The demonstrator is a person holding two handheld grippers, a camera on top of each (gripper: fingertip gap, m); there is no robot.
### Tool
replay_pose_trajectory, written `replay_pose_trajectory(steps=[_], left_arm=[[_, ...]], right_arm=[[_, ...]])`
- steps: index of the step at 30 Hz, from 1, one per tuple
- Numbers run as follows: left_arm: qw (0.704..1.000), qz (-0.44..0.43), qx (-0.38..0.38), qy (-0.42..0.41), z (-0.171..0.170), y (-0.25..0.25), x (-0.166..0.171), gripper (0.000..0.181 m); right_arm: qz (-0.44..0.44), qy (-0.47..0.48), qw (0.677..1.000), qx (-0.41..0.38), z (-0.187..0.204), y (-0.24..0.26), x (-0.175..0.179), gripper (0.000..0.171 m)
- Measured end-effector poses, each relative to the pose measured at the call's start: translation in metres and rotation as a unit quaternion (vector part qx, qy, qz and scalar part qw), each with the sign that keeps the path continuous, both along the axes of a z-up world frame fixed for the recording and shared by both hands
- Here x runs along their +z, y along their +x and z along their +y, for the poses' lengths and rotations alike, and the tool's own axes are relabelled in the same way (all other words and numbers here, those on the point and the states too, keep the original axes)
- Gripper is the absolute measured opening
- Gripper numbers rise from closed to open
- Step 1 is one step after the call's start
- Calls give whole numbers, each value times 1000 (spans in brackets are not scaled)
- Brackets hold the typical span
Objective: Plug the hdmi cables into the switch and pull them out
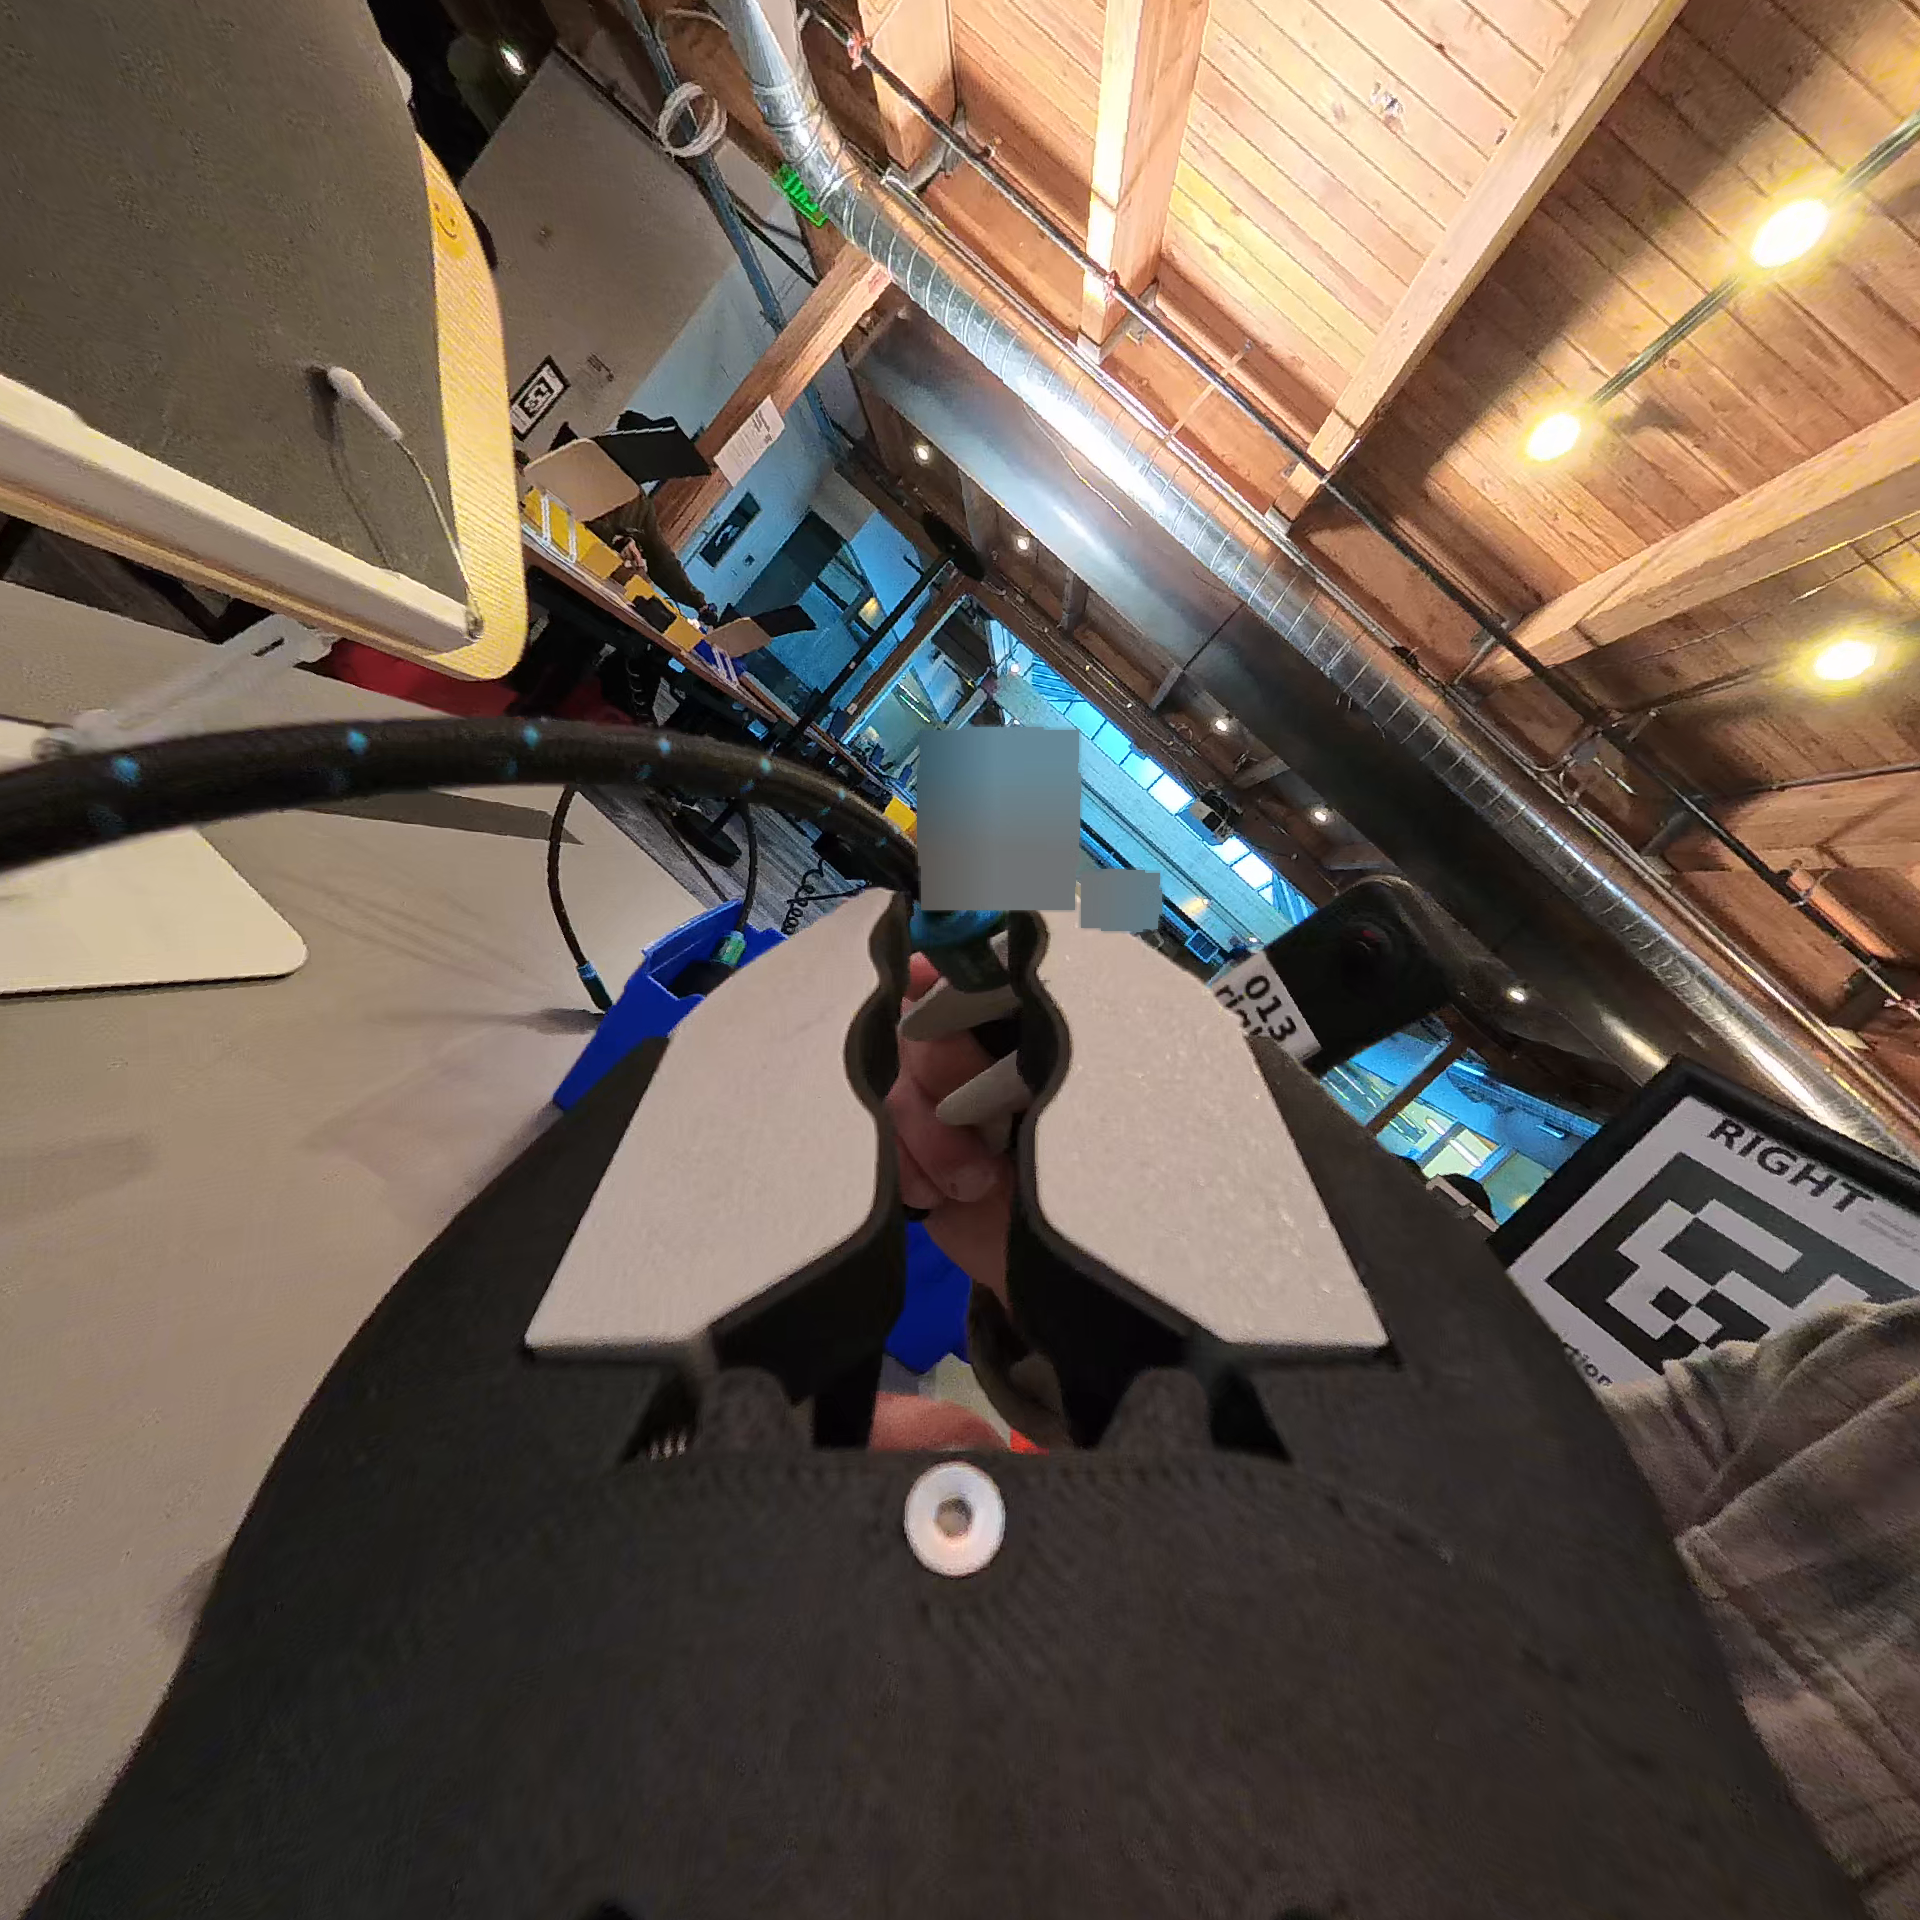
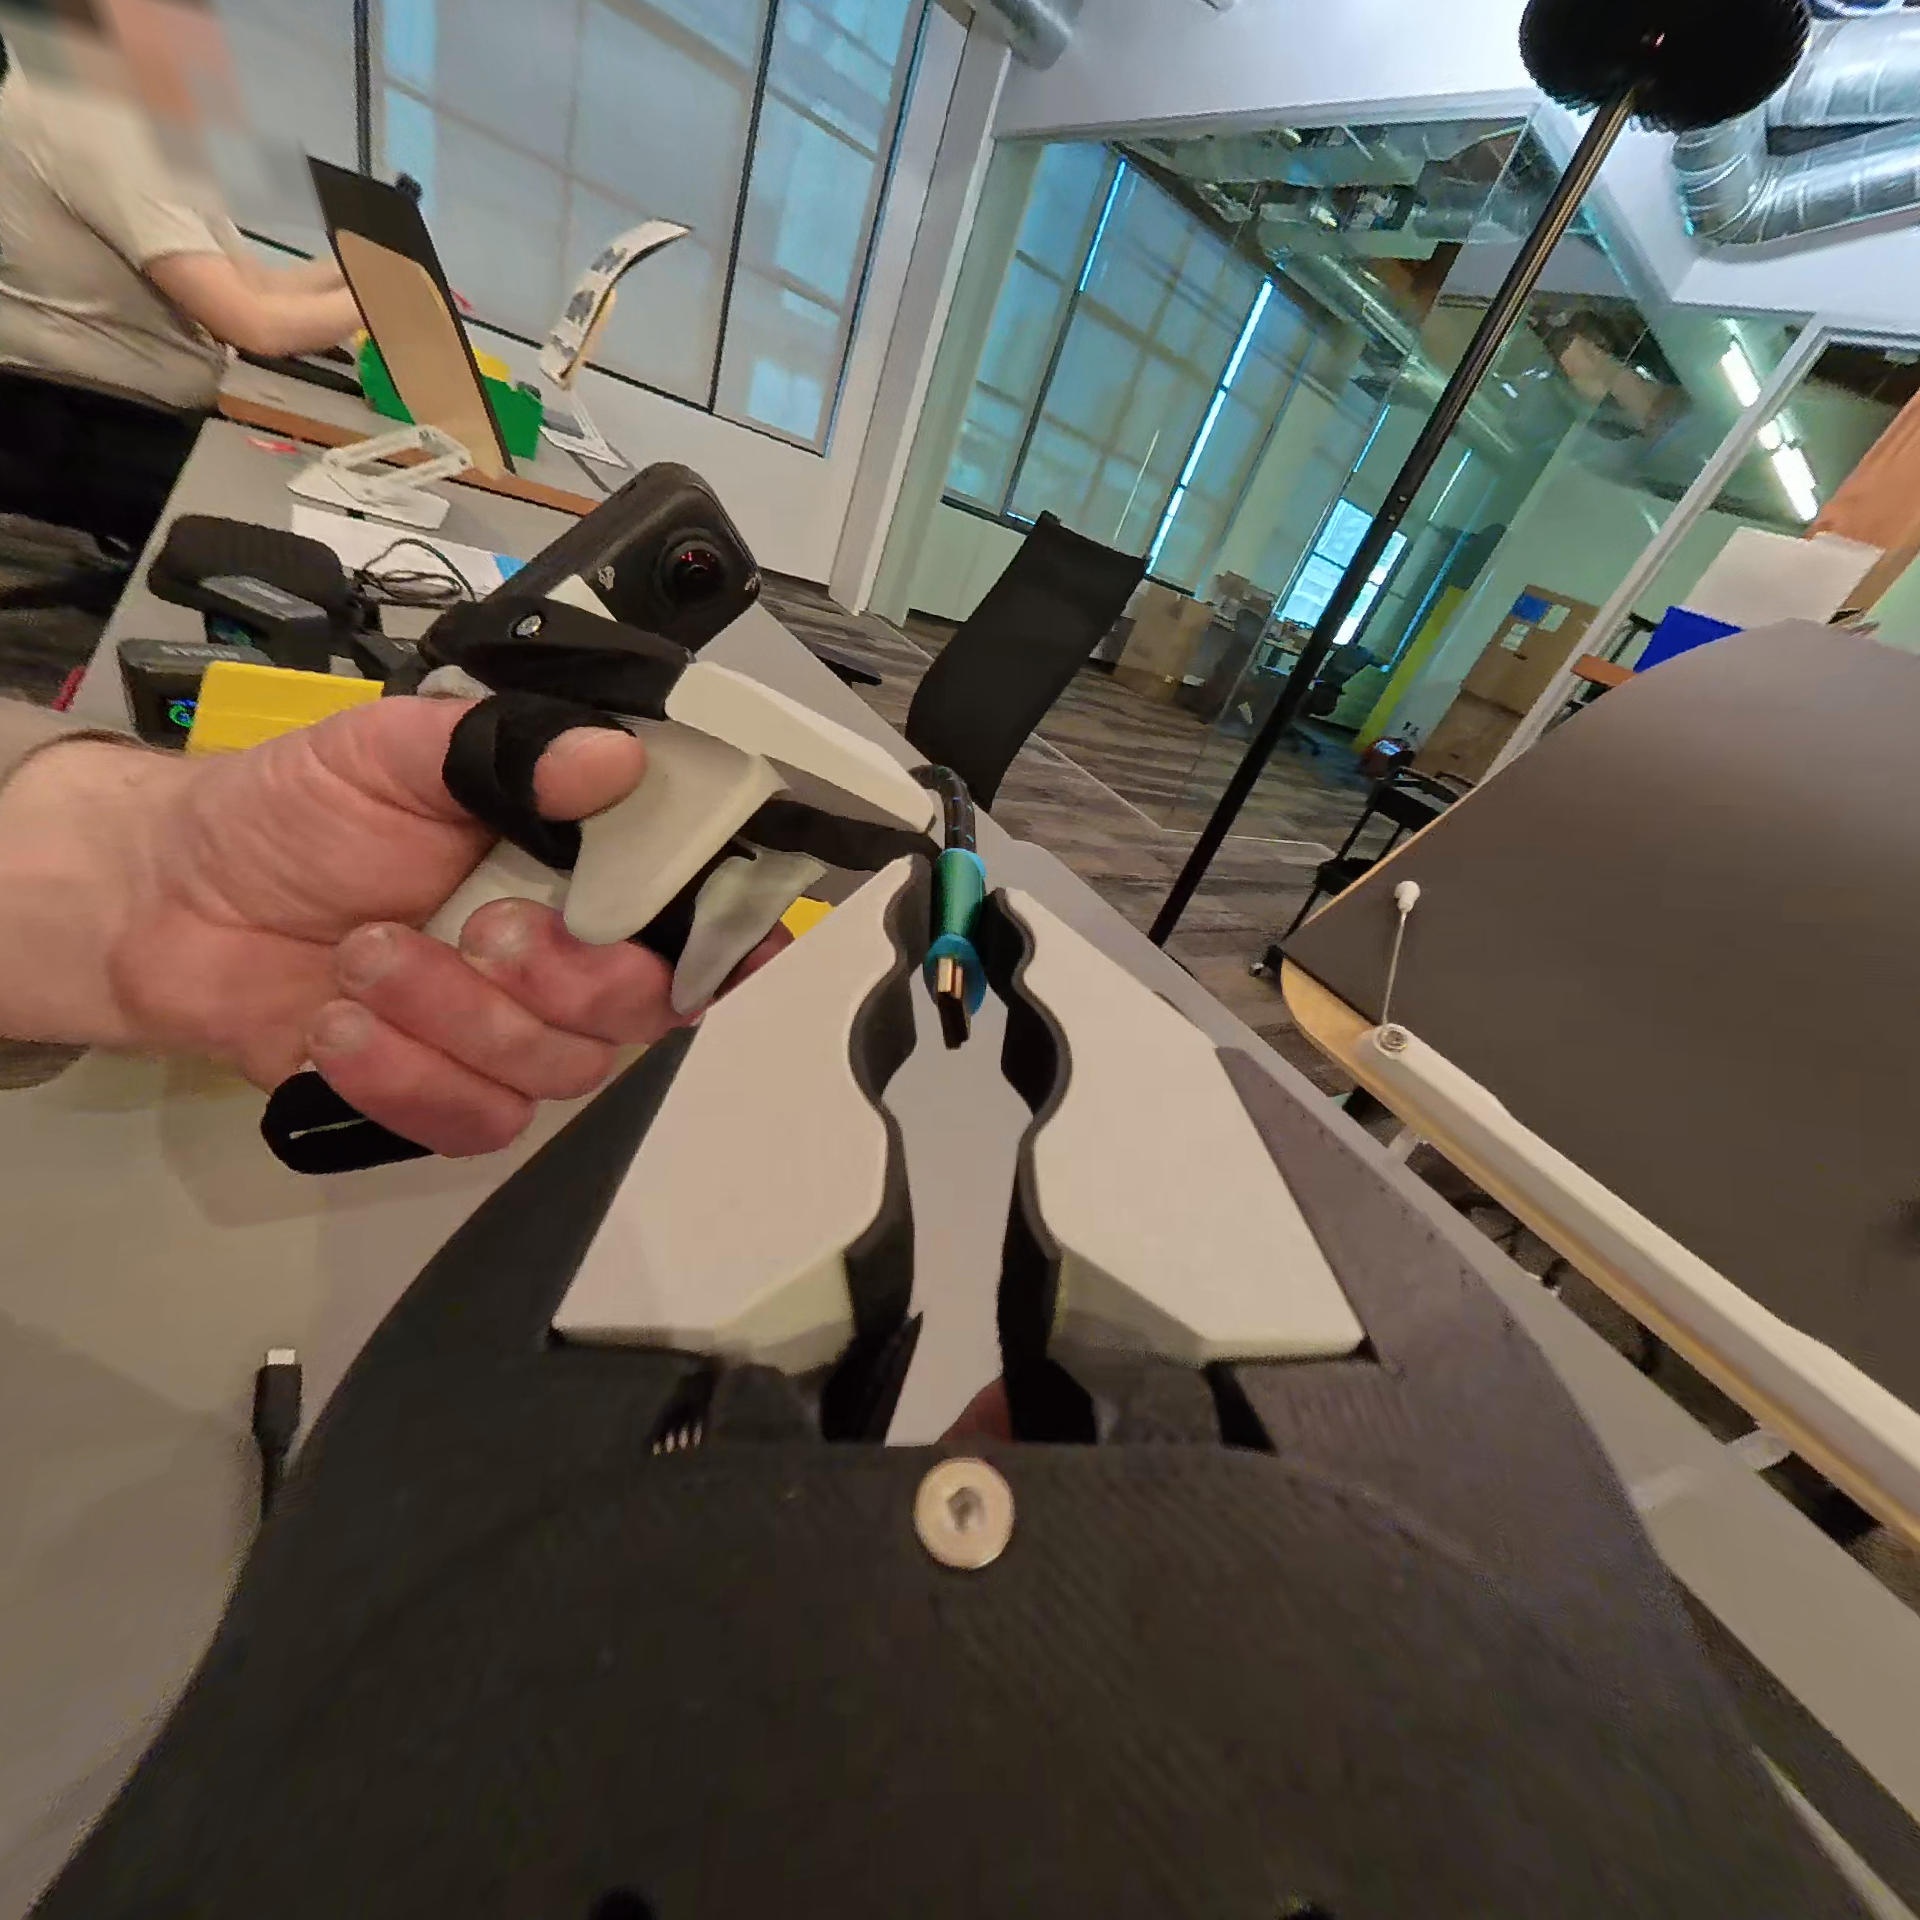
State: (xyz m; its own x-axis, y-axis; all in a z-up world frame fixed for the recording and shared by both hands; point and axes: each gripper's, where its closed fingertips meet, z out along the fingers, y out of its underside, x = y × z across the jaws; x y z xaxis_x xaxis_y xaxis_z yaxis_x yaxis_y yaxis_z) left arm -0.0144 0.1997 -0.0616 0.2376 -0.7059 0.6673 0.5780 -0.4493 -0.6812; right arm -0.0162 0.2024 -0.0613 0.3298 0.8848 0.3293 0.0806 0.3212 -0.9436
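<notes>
A black braided HDMI cable (image 1: 312,764) arcs in from the left to my left gripper (image 1: 958,928). The gripper is shut on the cable's end, just behind the teal-green plug (image 1: 961,940). In the right wrist view the plug (image 2: 956,914) hangs with its gold tip down. It sits between the tips of my right gripper (image 2: 951,909), which is shut on it. The left gripper's white fingers (image 2: 831,753), held in a hand (image 2: 312,883), pinch the cable (image 2: 951,795) just above. A blue holder (image 1: 644,1013) on the table has a second green-ended cable (image 1: 732,951) in it. I cannot make out the switch.
A tilted grey panel with a wooden edge (image 2: 1662,883) on a white arm (image 2: 1610,1247) overhangs the grey table (image 2: 156,1299). It also shows in the left wrist view (image 1: 208,260). A small black plug (image 2: 278,1387) lies near the front. Yellow boxes (image 2: 270,707), a pole stand (image 2: 1351,582) and a chair (image 2: 1018,644) are behind. Left and right tips are no more than a few centimetres apart.
</notes>
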Motion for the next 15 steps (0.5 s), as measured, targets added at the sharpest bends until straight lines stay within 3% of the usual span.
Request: replay_pose_trajectory(steps=[3, 10, 15], left_arm=[[1000, 8, 14, -3, 4, -4, -4, 19], [999, 26, -20, -23, 2, 9, -15, 48], [997, 46, -62, 4, -9, 19, -16, 28]], right_arm=[[0, -6, 1000, 5, 2, 3, -2, 7], [-31, 18, 997, 71, -17, 5, -5, 9], [-59, 21, 990, 123, -32, 8, -13, 8]])
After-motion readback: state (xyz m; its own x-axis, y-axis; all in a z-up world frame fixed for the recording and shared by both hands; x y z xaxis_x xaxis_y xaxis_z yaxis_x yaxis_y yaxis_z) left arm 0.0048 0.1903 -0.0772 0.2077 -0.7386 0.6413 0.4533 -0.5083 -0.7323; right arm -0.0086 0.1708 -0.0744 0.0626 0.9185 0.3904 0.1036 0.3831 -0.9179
